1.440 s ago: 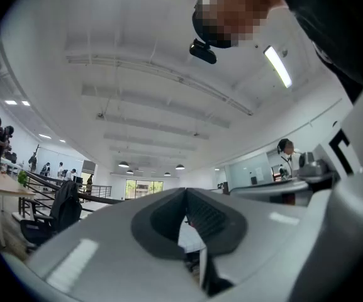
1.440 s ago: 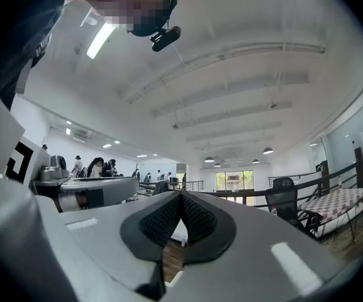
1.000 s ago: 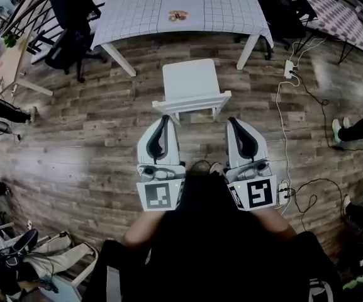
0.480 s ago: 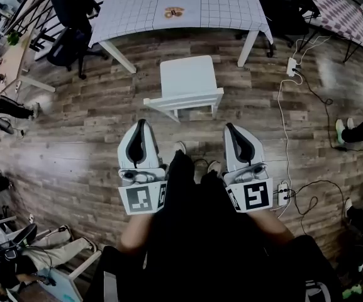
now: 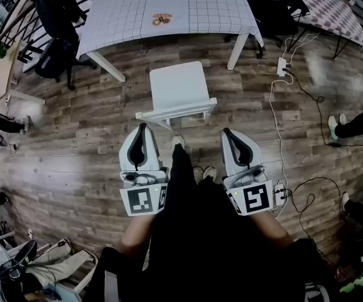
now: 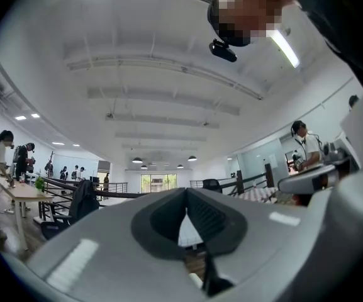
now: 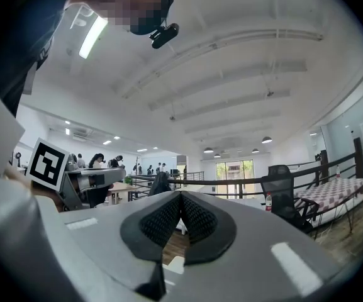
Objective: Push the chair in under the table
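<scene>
Chair: white, standing on the wood floor just short of the table, not under it; spacing unchanged.
Left gripper: jaws closed, nothing held; near the chair back's left corner, further outward than a second ago.
Right gripper: jaws closed, empty; near the right corner.
</scene>
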Demonstrator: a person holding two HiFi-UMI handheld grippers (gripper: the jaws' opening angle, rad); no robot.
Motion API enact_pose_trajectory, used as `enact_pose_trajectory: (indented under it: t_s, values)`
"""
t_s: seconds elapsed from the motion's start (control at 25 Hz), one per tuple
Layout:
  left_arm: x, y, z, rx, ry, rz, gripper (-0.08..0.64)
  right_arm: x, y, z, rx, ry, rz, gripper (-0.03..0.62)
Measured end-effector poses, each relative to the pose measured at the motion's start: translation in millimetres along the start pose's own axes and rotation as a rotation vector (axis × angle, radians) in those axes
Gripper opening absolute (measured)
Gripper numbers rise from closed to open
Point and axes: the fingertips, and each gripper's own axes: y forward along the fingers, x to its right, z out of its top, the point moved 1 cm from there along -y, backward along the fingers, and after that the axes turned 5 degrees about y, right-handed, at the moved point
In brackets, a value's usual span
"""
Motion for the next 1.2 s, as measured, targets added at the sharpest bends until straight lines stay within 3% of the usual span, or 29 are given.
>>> enact_pose_trajectory:
  t_s: [0.48, 0.92, 1.2]
  values:
    - [-65.7, 67.8, -52.3, -0.078, -0.074, 0.016, 0.009, 11.3, 112.1, -10.9, -0.091, 0.029, -0.022, -0.003]
    - [-129.0, 122.4, -95.8, -0.151, -0.104, -0.056, 0.009, 7.1, 218.2, -26.7, -0.154, 0.007, -0.052, -0.003]
    - [-142.0, 161.4, -94.2, -0.132, -0.083, -0.03, 0.009, 7.5, 241.6, -37.9, -0.179, 0.039, -0.036, -0.003]
